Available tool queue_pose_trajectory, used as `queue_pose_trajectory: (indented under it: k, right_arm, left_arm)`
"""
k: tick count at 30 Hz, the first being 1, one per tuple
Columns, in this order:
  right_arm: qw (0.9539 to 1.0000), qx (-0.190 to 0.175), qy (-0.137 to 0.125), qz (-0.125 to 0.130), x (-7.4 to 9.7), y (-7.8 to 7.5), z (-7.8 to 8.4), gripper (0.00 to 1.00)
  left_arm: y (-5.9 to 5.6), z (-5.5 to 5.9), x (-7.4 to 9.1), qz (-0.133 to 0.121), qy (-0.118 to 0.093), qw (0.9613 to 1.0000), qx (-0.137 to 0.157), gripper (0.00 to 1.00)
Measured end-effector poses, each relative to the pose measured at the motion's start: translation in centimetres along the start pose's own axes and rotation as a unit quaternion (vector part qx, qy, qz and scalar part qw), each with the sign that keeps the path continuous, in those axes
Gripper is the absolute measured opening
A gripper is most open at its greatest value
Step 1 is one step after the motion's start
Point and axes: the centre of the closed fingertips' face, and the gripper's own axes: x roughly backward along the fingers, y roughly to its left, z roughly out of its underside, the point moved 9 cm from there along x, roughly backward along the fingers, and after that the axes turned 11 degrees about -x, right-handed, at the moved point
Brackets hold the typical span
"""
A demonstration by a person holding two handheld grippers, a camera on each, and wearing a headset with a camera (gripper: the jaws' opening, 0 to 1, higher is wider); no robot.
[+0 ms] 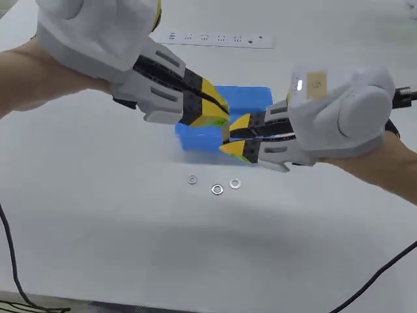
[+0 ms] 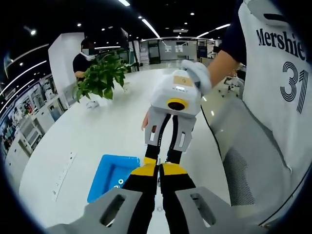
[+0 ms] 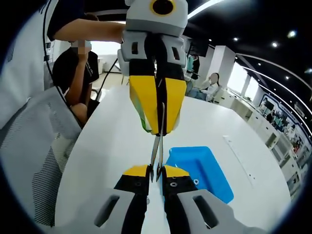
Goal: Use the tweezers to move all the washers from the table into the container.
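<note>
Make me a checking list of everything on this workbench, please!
Surface: white table, plain.
Job's things: three washers lie on the table in front of the blue container; tweezers run between the two grippers.
Clutter: white strip with markings, farther back.
Grippers: left hand-held gripper is shut on the tweezers; right hand-held gripper has the tweezer tips between its jaws, grip unclear.
Cables: black cables at the table's near corners.
Surroundings: potted plant, seated person, ceiling lights.
</note>
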Motion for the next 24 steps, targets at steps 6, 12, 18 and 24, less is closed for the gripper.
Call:
queue_pose_trajectory:
  k: [6, 12, 18, 24]
  right_arm:
    - [0.9999, -0.007, 0.003, -0.011, -0.5, 1.2, 0.7, 0.11]
    - [0.9996, -0.016, 0.010, -0.021, -1.0, 1.9, 1.6, 0.11]
    - [0.9994, -0.022, 0.013, -0.022, -1.6, 1.8, 2.5, 0.11]
    - [0.9992, -0.019, 0.024, -0.027, -2.2, 2.0, 3.2, 0.11]
  left_arm:
    - [-1.3, 0.6, -0.1, -0.002, -0.001, 0.9999, 0.017, 0.05]
    - [-2.1, 1.5, -0.7, 0.002, -0.004, 0.9990, 0.044, 0.05]
    - [-2.2, 2.4, -1.0, 0.002, -0.004, 0.9983, 0.058, 0.06]
    - [-2.5, 3.2, -1.4, 0.011, 0.002, 0.9978, 0.065, 0.06]
